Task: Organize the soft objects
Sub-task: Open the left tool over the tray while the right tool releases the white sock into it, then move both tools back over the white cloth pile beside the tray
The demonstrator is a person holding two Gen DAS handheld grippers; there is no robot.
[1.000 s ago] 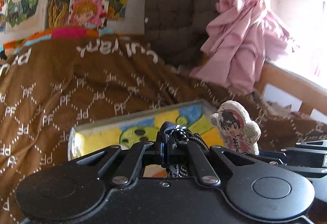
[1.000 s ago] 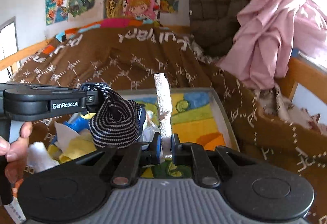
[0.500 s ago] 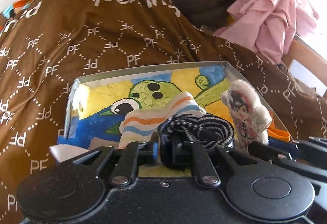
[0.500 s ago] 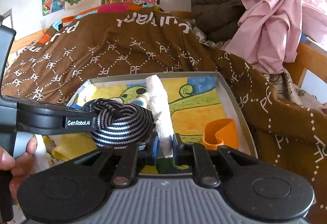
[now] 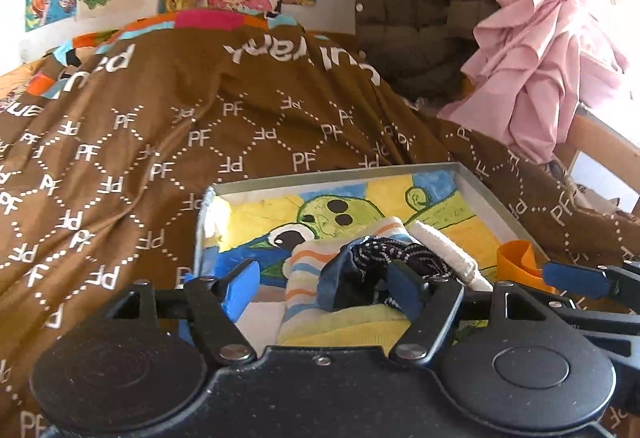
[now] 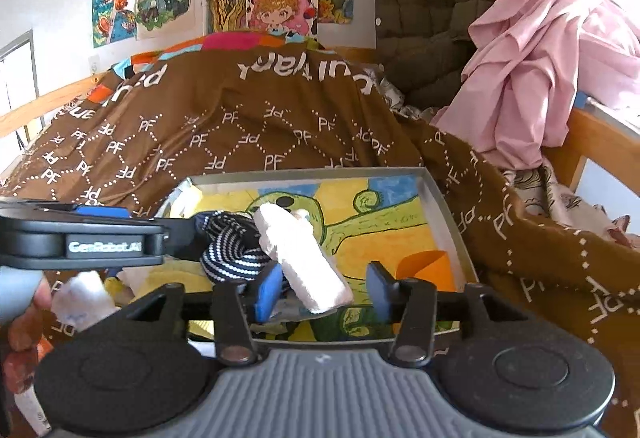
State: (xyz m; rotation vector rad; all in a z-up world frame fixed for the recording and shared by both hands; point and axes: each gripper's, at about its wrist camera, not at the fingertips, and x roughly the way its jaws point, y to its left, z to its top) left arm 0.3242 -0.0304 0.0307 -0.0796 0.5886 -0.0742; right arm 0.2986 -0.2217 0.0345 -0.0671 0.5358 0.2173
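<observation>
A shallow tray point(image 5: 484, 194) with a green cartoon lining lies on the brown blanket. My left gripper point(image 5: 322, 286) is open over its near left part. A black-and-white striped sock point(image 5: 400, 254) lies against its right finger, on top of an orange-and-blue striped sock point(image 5: 316, 266). My right gripper point(image 6: 324, 294) is open too. A white flat plush point(image 6: 300, 258) lies tilted between its fingers, close to the left pad. The striped sock point(image 6: 228, 246) sits just left of the plush. The left gripper point(image 6: 80, 238) shows side-on at the left edge.
An orange piece point(image 6: 424, 266) sits in the tray's right corner point(image 6: 440, 206). White and yellow soft items point(image 6: 80, 298) pile at the tray's near left. A pink garment point(image 6: 540, 58) and a dark quilted jacket point(image 6: 420, 18) hang at the back right beside a wooden rail point(image 6: 592, 142).
Both grippers have gone from shut to open. The striped sock has dropped from the left one into the tray. The white plush has tipped over from upright between the right fingers.
</observation>
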